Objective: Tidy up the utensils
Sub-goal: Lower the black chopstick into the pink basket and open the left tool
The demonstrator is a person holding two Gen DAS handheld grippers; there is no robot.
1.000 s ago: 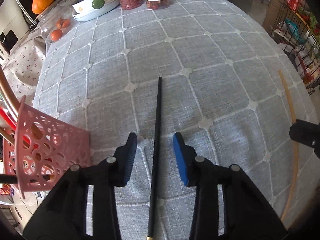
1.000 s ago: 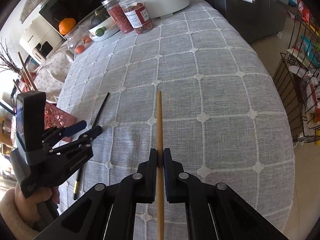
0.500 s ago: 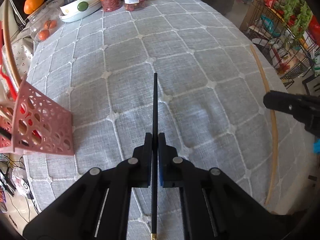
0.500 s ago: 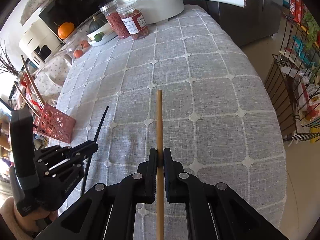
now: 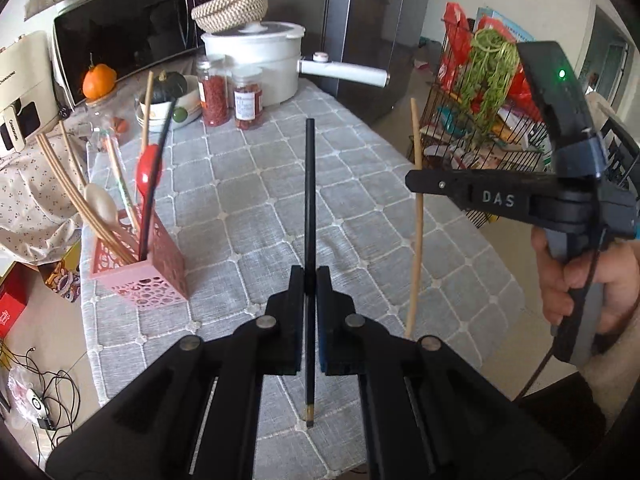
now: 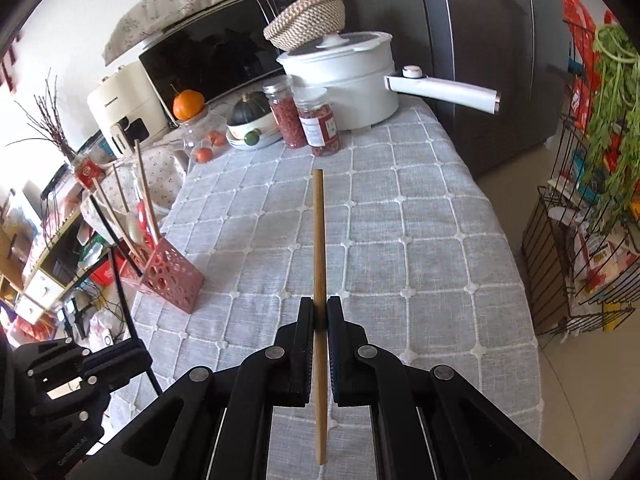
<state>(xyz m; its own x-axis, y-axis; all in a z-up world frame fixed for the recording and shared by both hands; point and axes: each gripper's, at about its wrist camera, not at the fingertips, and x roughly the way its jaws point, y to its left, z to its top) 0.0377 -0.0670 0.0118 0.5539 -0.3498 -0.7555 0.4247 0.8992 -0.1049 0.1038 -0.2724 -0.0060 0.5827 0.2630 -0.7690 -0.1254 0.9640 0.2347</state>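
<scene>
My left gripper is shut on a black chopstick and holds it up above the grey checked tablecloth. My right gripper is shut on a wooden chopstick, also lifted off the cloth. In the left wrist view the right gripper holds the wooden chopstick upright to the right. A pink perforated utensil holder stands at the table's left edge with chopsticks, a red spoon and a white spoon in it; it also shows in the right wrist view.
At the table's far end stand a white pot with a long handle, two red-filled jars and a bowl with a squash. A wire rack with greens stands off the right side. The floor lies beyond the left edge.
Both grippers have risen and tilted up with their chopsticks, lifting them off the cloth. The left gripper was open around the black chopstick a second ago and has closed on it.
</scene>
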